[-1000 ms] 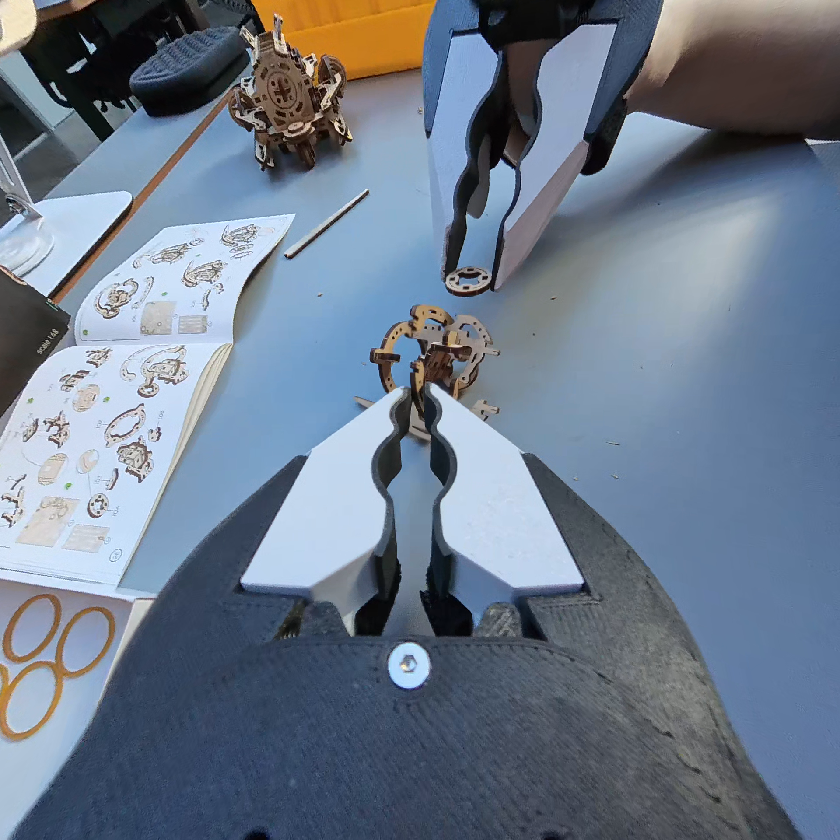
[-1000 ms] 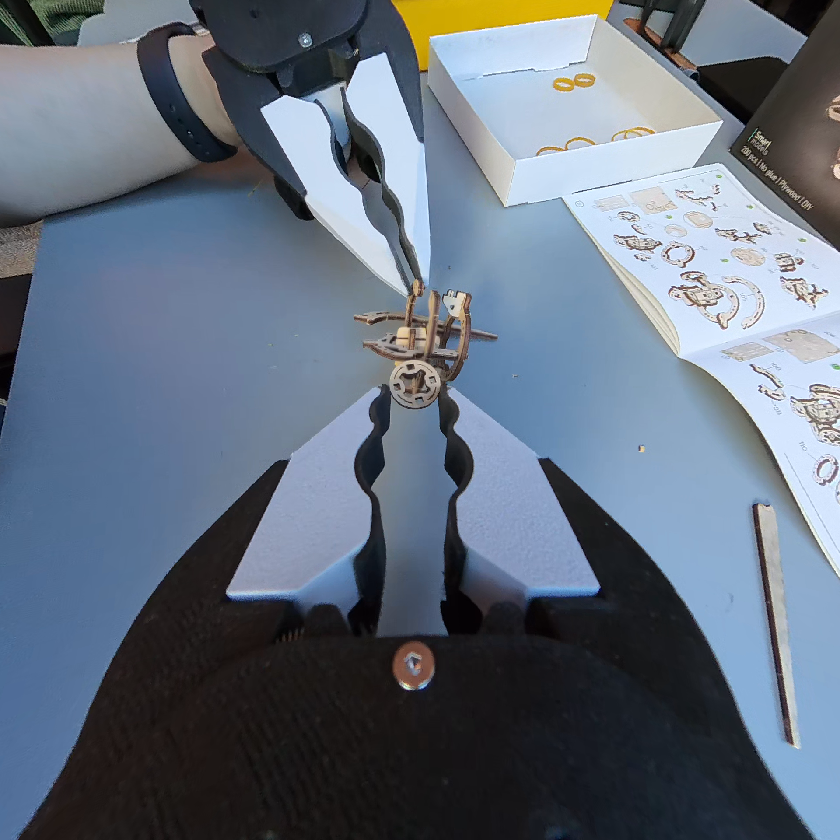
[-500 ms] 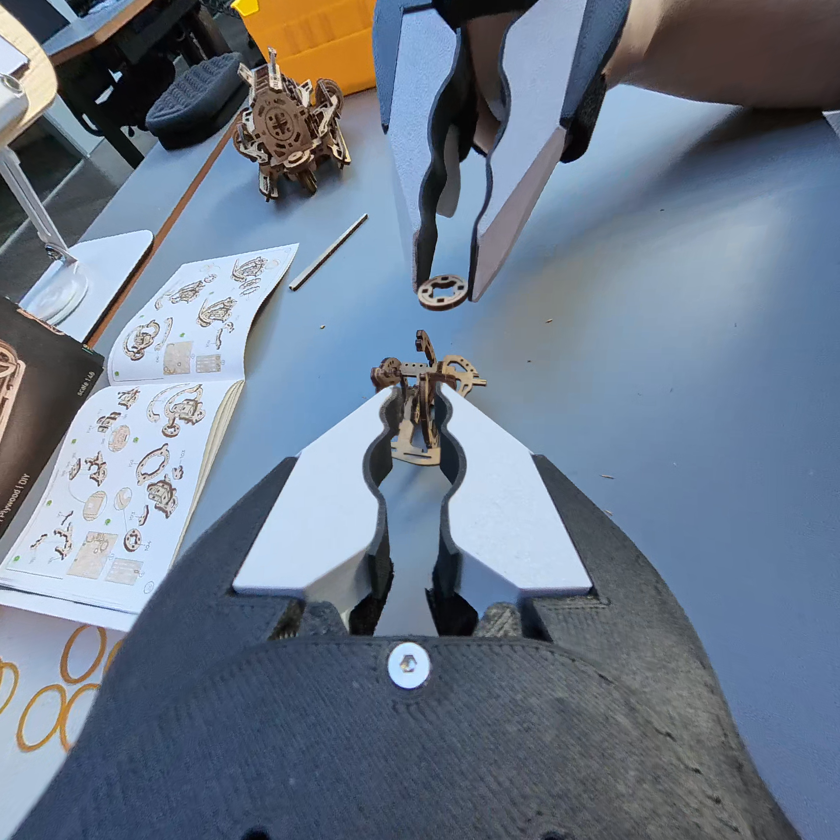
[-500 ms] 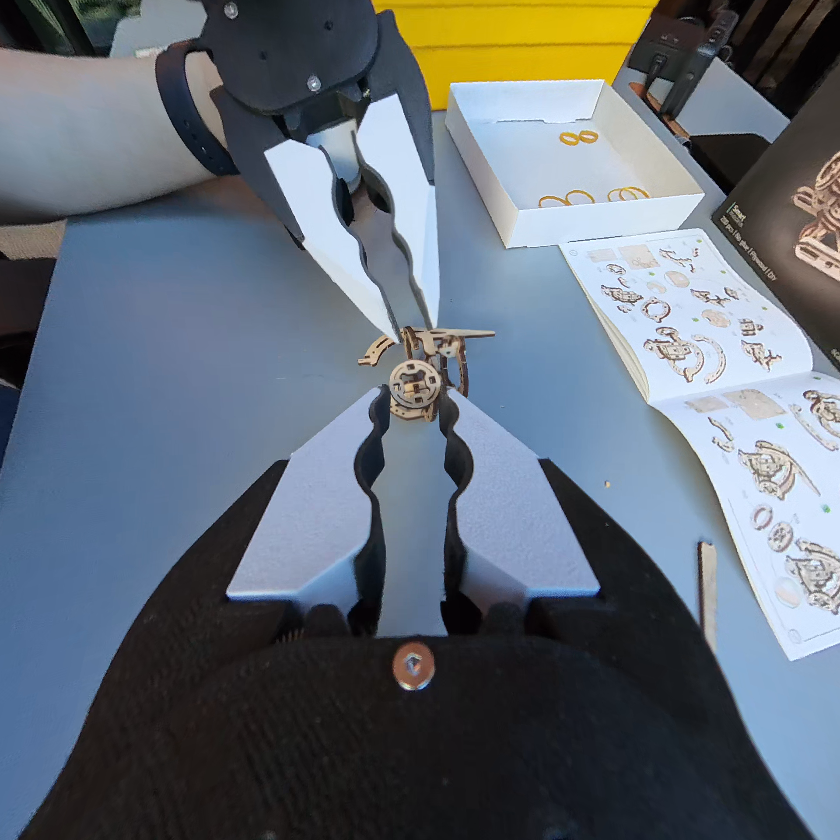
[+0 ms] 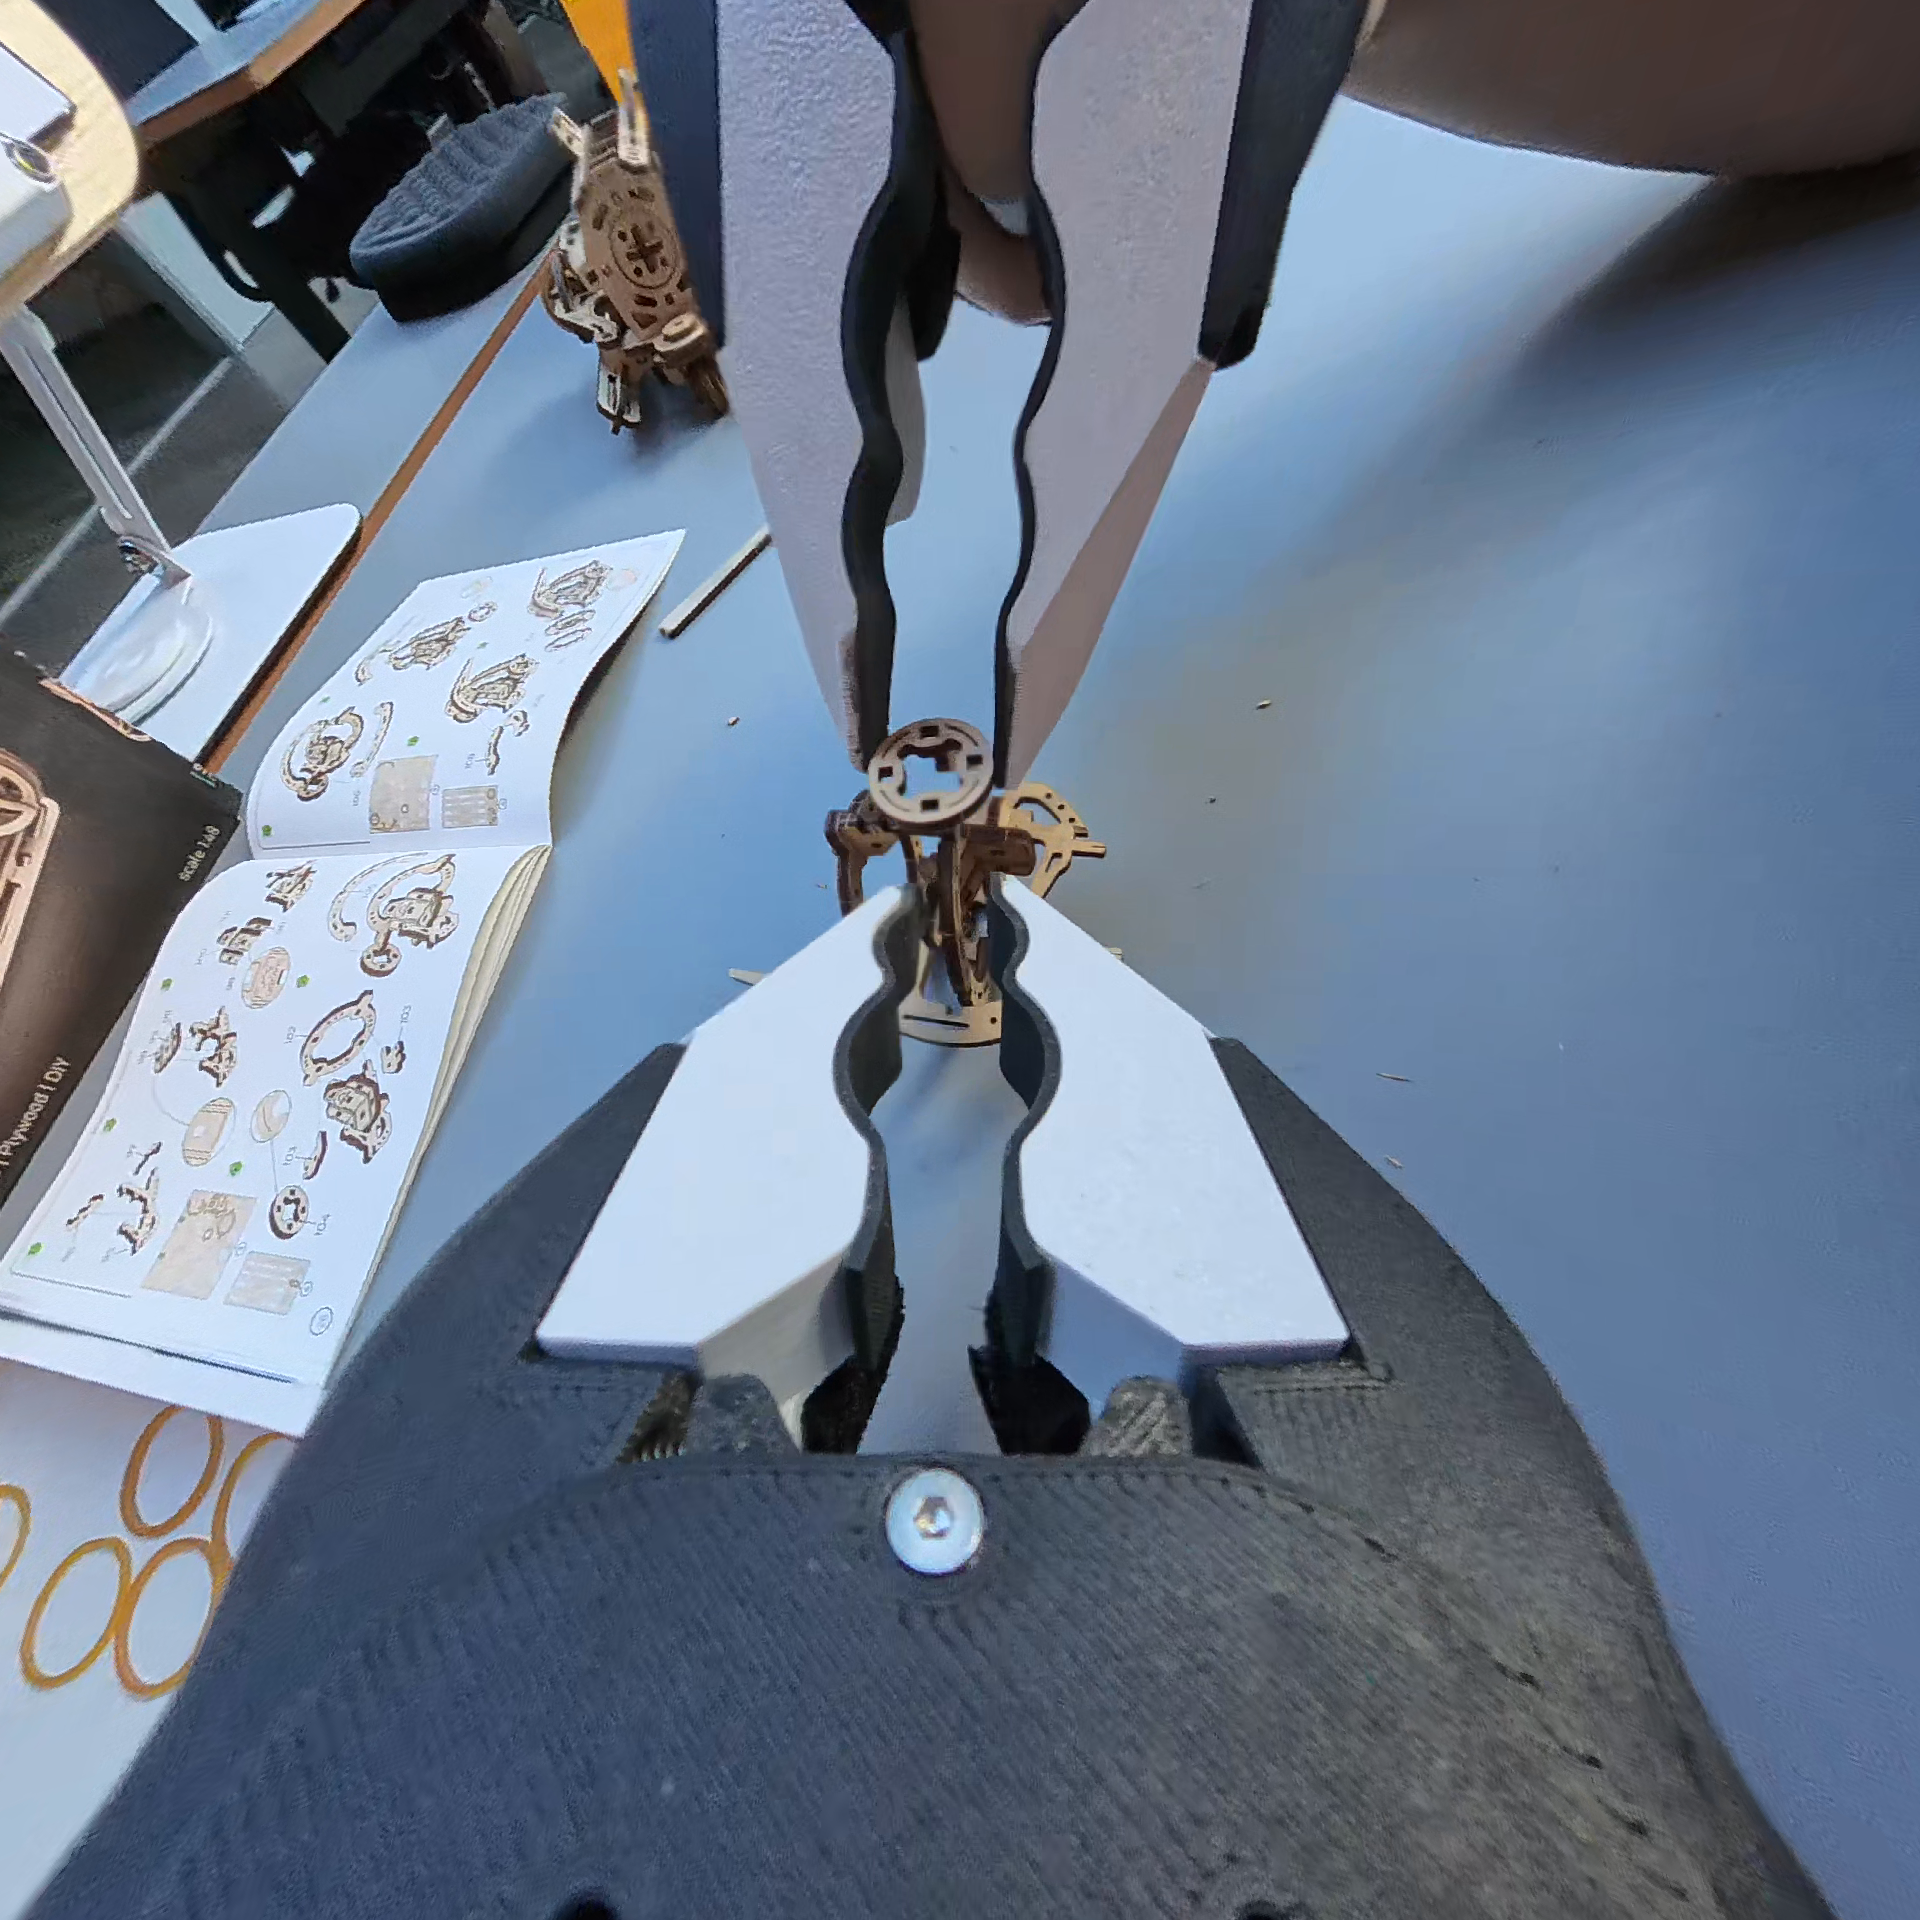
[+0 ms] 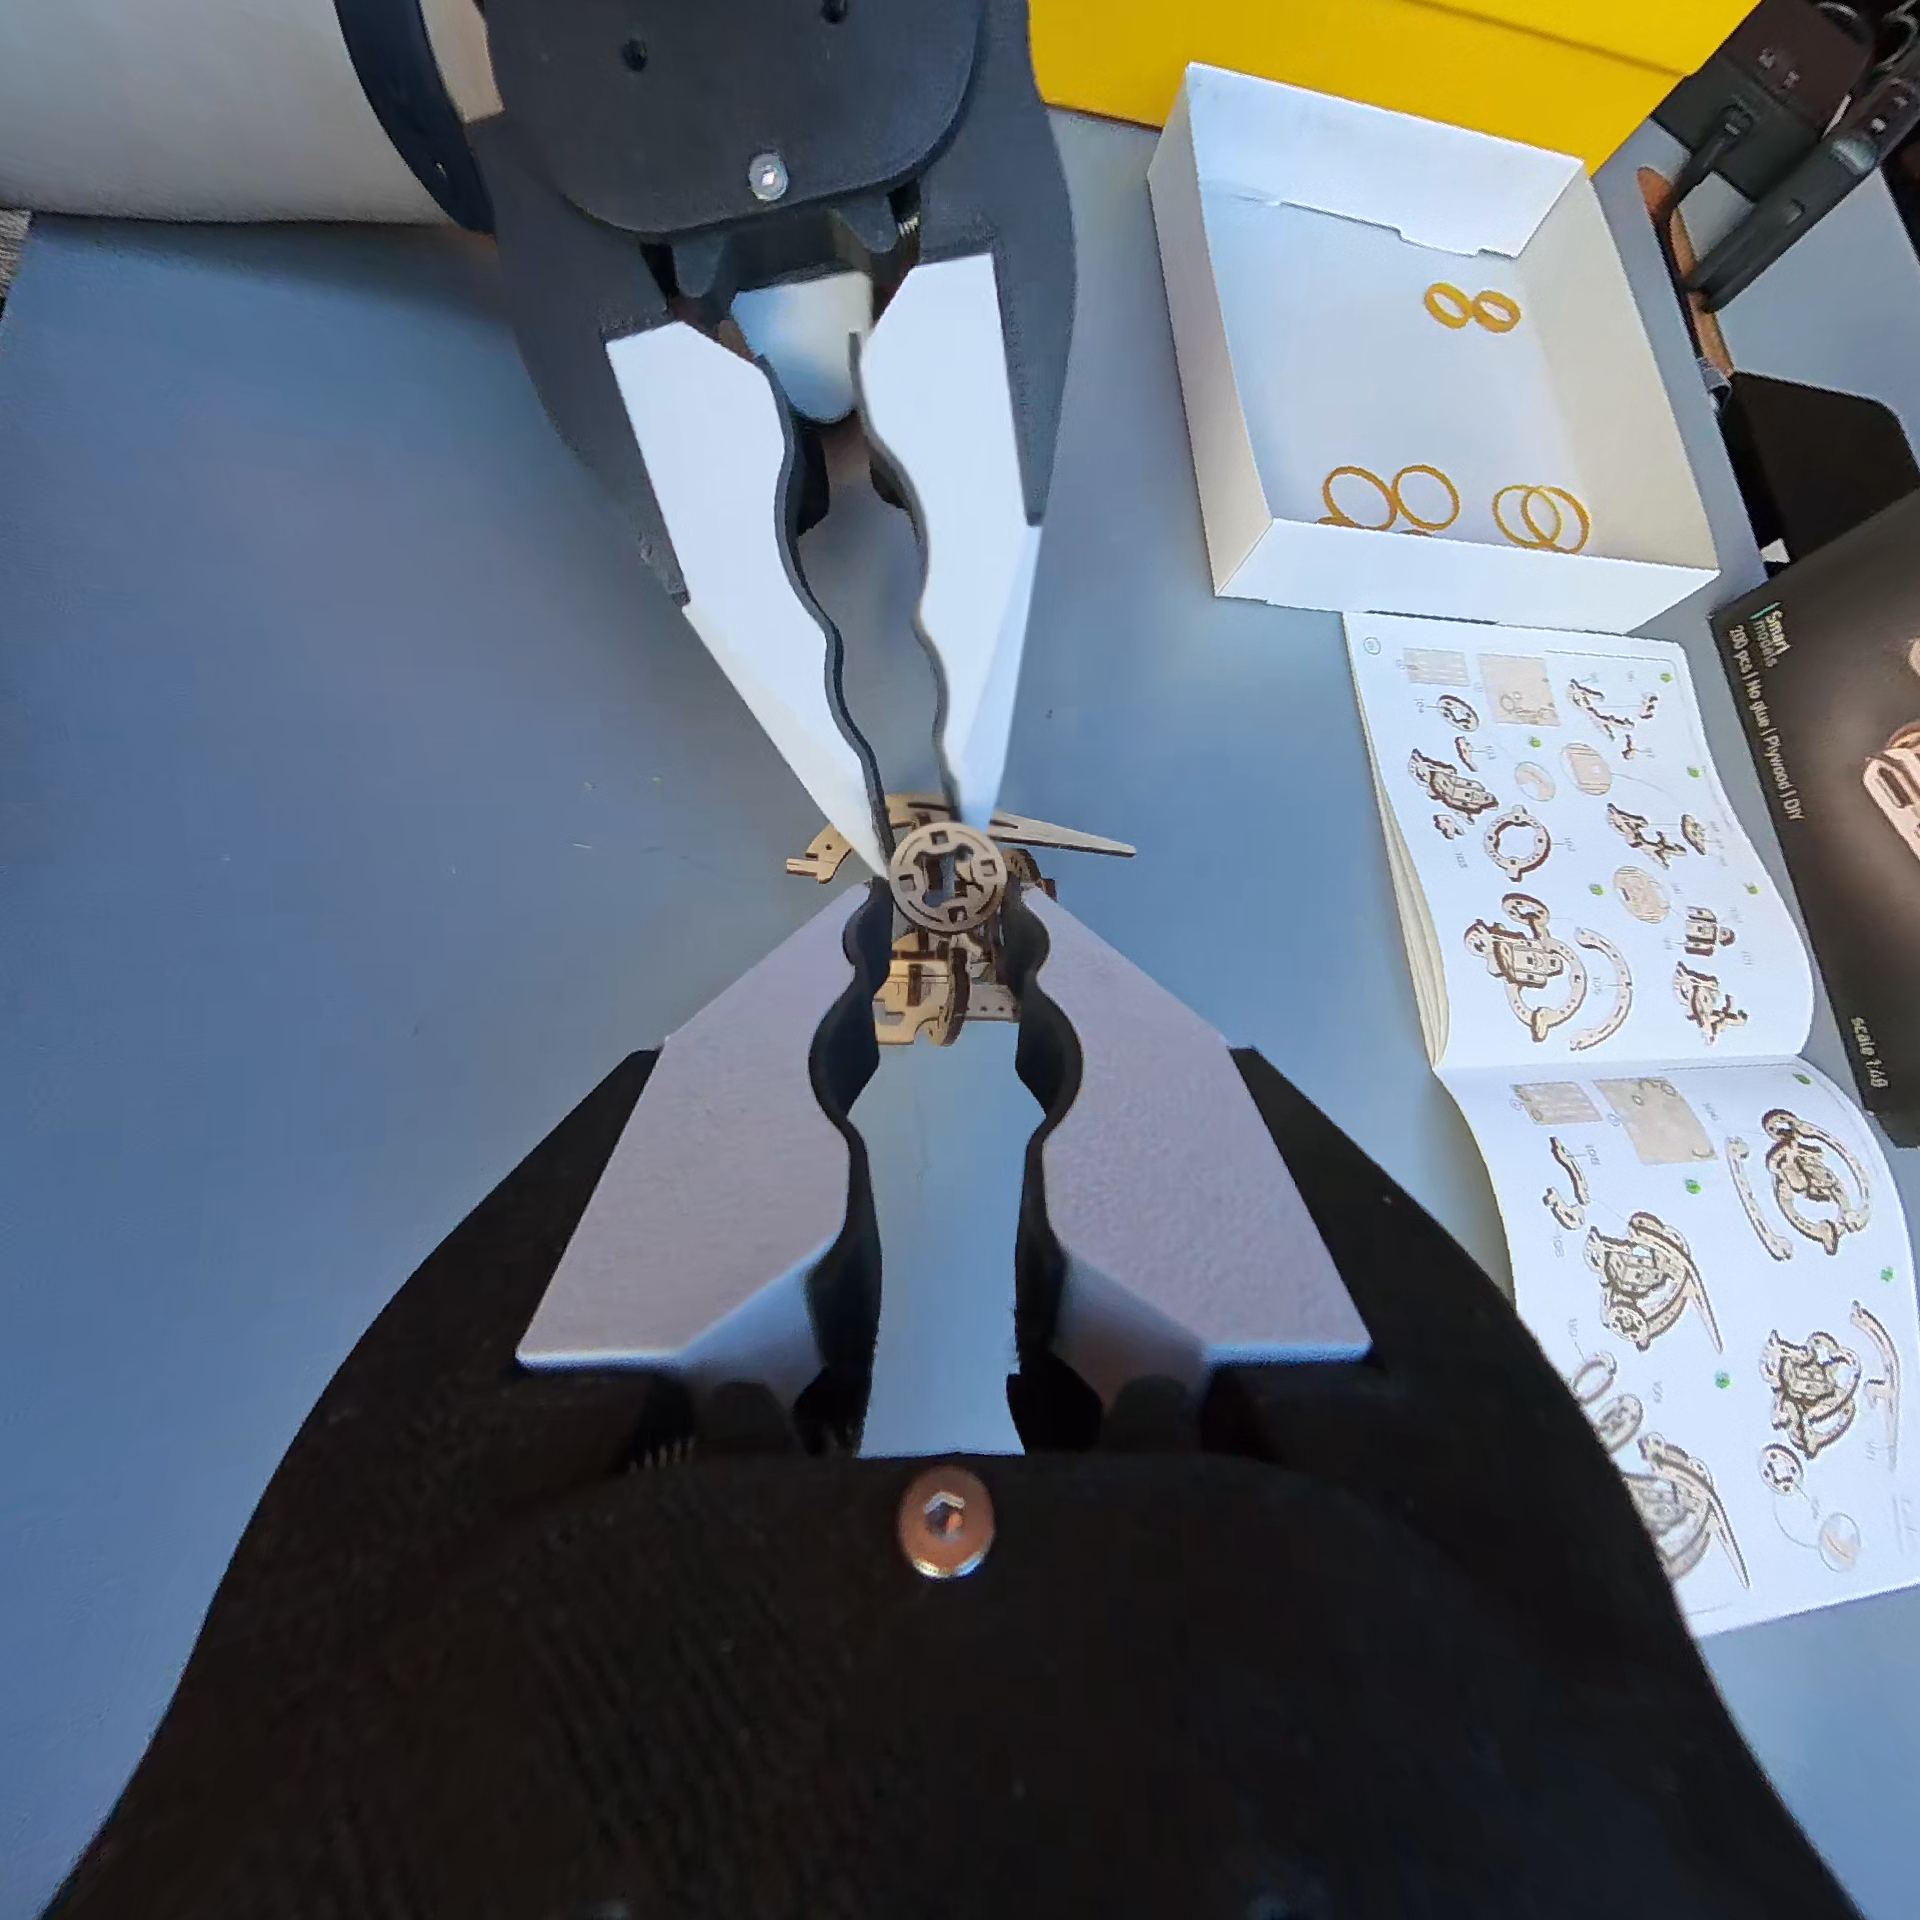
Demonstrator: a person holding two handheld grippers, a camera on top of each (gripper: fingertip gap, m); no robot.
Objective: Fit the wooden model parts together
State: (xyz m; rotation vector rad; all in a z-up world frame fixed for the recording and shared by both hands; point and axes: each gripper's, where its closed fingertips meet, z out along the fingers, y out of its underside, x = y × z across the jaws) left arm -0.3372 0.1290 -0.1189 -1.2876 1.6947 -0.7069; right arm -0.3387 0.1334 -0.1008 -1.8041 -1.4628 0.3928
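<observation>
A small round wooden disc with a notched centre hole (image 5: pixel 928 777) is sitting pinched by its rim between the tips of the right gripper (image 6: pixel 948 902), whose fingers are closing on it from either side. Directly beyond those tips, a partly built brown plywood assembly of curved and slotted pieces (image 5: pixel 961 914) is being clamped between the fingers of the left gripper (image 5: pixel 943 904), which are gripping its middle. In the left wrist view the disc is hanging just above the assembly's upper end; whether the two are touching cannot be told. Both grippers are meeting tip to tip over the grey tabletop (image 5: pixel 1558 831). To the left of the left gripper's fingers an open white instruction booklet (image 5: pixel 312 935) is lying flat, with a thin wooden strip (image 5: pixel 715 594) and a finished wooden model (image 5: pixel 634 270) farther ahead. To the right of the right gripper's fingers a shallow white cardboard tray (image 6: pixel 1226 416) is holding several yellow rubber bands (image 6: pixel 1455 514).
</observation>
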